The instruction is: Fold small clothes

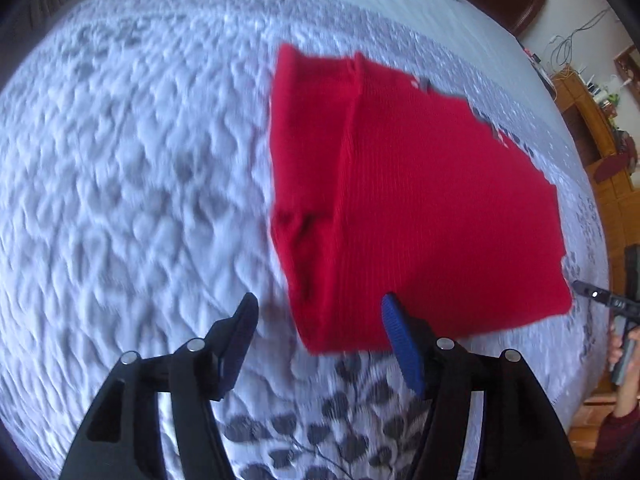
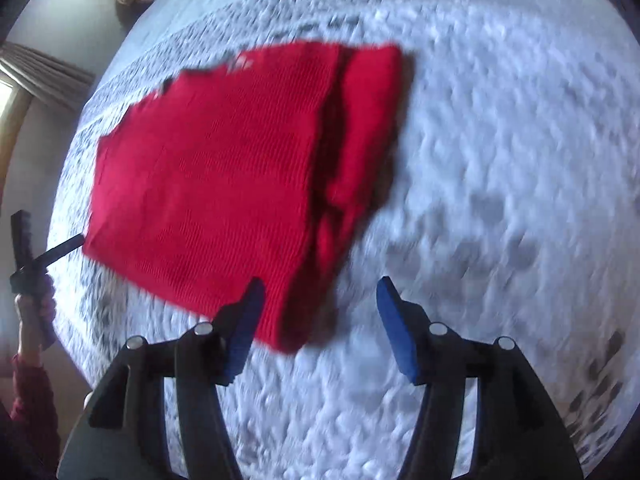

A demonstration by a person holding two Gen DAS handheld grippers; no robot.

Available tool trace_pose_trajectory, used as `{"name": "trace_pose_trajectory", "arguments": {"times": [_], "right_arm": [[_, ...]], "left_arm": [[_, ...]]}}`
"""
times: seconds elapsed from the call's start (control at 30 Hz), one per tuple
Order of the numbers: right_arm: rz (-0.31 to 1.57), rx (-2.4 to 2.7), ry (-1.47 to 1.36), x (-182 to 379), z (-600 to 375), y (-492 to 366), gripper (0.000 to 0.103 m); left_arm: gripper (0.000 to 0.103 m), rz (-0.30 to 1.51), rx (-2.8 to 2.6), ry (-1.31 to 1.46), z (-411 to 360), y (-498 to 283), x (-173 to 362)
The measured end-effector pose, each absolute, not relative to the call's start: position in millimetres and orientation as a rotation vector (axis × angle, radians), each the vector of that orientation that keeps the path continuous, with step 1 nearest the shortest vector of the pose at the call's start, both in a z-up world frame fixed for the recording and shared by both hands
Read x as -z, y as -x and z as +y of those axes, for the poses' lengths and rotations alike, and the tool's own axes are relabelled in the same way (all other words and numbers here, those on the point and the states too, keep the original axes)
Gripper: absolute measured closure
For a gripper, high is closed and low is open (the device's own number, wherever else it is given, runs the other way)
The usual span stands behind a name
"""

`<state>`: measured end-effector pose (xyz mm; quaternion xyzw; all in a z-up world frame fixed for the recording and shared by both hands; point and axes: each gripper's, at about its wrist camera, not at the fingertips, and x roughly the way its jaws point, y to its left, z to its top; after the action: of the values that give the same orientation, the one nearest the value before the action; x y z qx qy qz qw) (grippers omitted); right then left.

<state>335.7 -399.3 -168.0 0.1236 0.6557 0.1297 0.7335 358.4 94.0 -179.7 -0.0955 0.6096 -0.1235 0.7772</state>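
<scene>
Left claw (image 1: 318, 306): jaws spread wide, holding nothing, blue ribbed pads (image 1: 402, 344) facing each other. It hangs above the near edge of the red ribbed knit garment (image 1: 420, 200), whose near corner shows between and just beyond the fingertips; contact with the cloth cannot be confirmed.

Right claw (image 2: 320, 290): jaws likewise spread wide and empty. The near corner of the red ribbed knit garment (image 2: 224, 176) lies just beyond its left pad (image 2: 244, 328), with the rest of the cloth reaching away to the left of the claw.

The garment lies flat on the white quilted bedspread with grey leaf print (image 1: 132, 184), folded into a rough rectangle. One side has been turned over the body, leaving a raised lengthwise ridge and a narrower strip of cloth beside it. The garment's far edge is uneven, with a little white marking showing there.

Each wrist view catches the opposite claw at the garment's far side: the right one (image 1: 600, 296) and the left one (image 2: 60, 246), each with its tip right at the cloth's edge.

Both views are motion-blurred.
</scene>
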Motion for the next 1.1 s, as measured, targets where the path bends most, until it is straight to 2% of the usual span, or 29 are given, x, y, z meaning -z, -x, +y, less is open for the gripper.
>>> {"name": "trace_pose_trajectory", "arguments": {"times": [0.13,0.33,0.37,0.4,0.43,0.47,0.5,0.53,0.87,1.1], "right_arm": [[1.465,-0.305,-0.317,178.3,-385.6,-332.6,0.045],[1.477,-0.292,-0.383,193.8,-372.1,-339.1,0.047],[1.469,-0.29,-0.39,193.0,-370.5,-338.5,0.05],[1.469,-0.296,-0.394,193.4,-369.8,-338.7,0.058],[1.465,-0.286,-0.376,192.3,-366.6,-338.3,0.06],[1.464,-0.291,-0.364,191.4,-363.4,-338.7,0.068],[1.466,-0.302,-0.375,191.3,-364.2,-337.5,0.083],[1.471,-0.306,-0.4,191.5,-364.0,-337.9,0.088],[1.451,-0.292,-0.32,151.0,-371.9,-303.4,0.095],[1.467,-0.325,-0.296,129.6,-387.1,-227.1,0.097]], "left_arm": [[0.034,1.328,0.264,0.236,85.0,-353.5,189.5],[0.034,1.363,0.268,0.222,59.6,-367.5,198.8],[0.036,1.364,0.256,0.217,58.5,-368.7,199.9],[0.04,1.364,0.233,0.201,55.7,-369.0,199.9],[0.057,1.358,0.223,0.179,52.2,-368.8,197.9],[0.079,1.359,0.24,0.184,49.5,-369.3,196.8],[0.082,1.366,0.251,0.202,47.3,-369.6,196.2],[0.084,1.376,0.241,0.215,45.4,-369.7,196.1],[0.088,1.331,0.165,0.141,29.1,-333.6,167.8],[0.088,1.356,0.218,0.156,30.0,-265.2,153.3]]}}
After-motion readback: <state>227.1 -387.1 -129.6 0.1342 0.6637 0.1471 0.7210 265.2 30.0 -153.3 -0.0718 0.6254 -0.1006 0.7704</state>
